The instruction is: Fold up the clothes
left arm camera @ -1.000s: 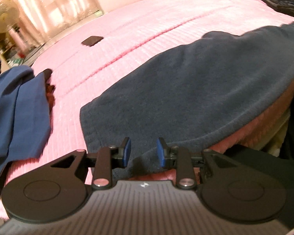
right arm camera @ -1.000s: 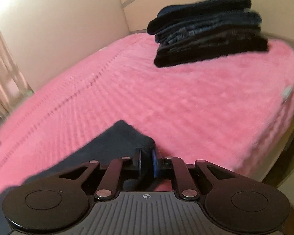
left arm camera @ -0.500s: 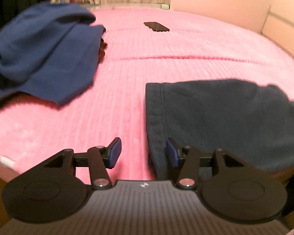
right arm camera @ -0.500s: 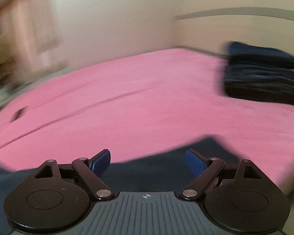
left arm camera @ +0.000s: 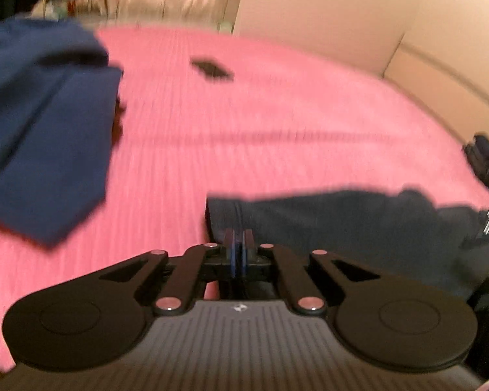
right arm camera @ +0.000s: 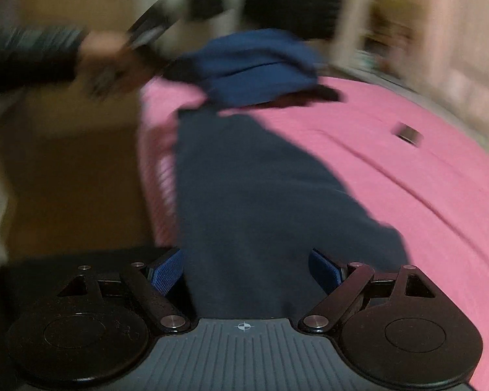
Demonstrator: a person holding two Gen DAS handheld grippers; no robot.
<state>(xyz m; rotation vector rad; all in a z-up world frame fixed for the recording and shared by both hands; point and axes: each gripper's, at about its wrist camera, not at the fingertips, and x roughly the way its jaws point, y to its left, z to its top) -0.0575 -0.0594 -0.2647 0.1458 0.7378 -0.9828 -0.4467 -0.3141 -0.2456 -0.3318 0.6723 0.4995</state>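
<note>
Where the dark garment [left arm camera: 358,224] lies along the near edge of the pink bed [left arm camera: 277,123], the left gripper [left arm camera: 238,247] has just closed, and its blue pads meet at the garment's hemmed left corner; whether cloth is pinched between them I cannot tell. Left of it sits a rumpled blue heap [left arm camera: 45,123], and a small dark flat thing [left arm camera: 212,69] lies far out on the bed. A dark stack [left arm camera: 487,163] shows at the right edge.

From the right wrist view, the right gripper [right arm camera: 246,270] hangs with fingers [right arm camera: 166,270] spread wide, nothing pressed between them, the garment [right arm camera: 260,195] stretching away beneath. A hand [right arm camera: 104,55] with a dark sleeve [right arm camera: 29,55] is blurred at far left.
</note>
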